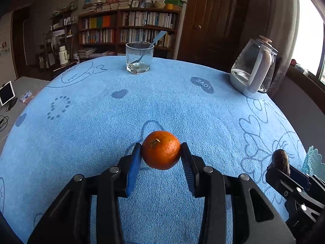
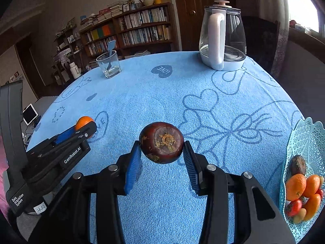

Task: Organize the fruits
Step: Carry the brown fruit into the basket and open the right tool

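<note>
My left gripper [image 1: 161, 149] is shut on an orange tangerine [image 1: 161, 150] and holds it just above the blue tablecloth [image 1: 101, 134]. My right gripper [image 2: 161, 146] is shut on a dark purple mangosteen [image 2: 161, 142], also lifted off the cloth. The right gripper and mangosteen [image 1: 281, 160] show at the right edge of the left wrist view. The left gripper with the tangerine [image 2: 84, 123] shows at the left of the right wrist view. A turquoise lattice fruit basket [image 2: 308, 134] at the right edge holds several tangerines, a mangosteen and small red fruits.
A glass tumbler [image 1: 139, 58] with a blue spoon stands at the table's far edge. A glass kettle [image 1: 252, 67] with a white handle stands at the far right. Bookshelves and a wooden door lie beyond the table.
</note>
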Demonstrator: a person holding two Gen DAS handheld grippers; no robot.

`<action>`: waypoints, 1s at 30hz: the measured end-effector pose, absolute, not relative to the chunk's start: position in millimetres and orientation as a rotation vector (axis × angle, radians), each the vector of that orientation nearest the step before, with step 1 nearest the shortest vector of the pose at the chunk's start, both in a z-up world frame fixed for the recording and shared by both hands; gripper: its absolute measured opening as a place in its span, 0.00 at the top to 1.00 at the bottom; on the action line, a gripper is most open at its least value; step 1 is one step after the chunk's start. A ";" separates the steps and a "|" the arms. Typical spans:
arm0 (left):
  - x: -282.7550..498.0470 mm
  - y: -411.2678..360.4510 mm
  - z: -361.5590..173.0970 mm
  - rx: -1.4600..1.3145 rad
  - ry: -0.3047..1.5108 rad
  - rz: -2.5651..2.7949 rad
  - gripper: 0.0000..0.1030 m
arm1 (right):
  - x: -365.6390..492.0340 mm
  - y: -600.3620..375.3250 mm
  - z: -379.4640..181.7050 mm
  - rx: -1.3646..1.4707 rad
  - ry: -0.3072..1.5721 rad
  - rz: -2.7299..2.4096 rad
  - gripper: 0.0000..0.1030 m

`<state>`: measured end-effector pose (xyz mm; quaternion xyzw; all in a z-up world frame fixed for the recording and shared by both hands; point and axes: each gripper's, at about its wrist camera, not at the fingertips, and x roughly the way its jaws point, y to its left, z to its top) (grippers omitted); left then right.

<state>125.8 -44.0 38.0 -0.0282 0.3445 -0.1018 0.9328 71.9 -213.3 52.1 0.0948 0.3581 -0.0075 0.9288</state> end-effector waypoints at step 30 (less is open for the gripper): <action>89.2 -88.8 49.2 0.068 0.636 -0.358 0.62 | -10.8 -302.8 72.2 0.339 0.655 -0.235 0.57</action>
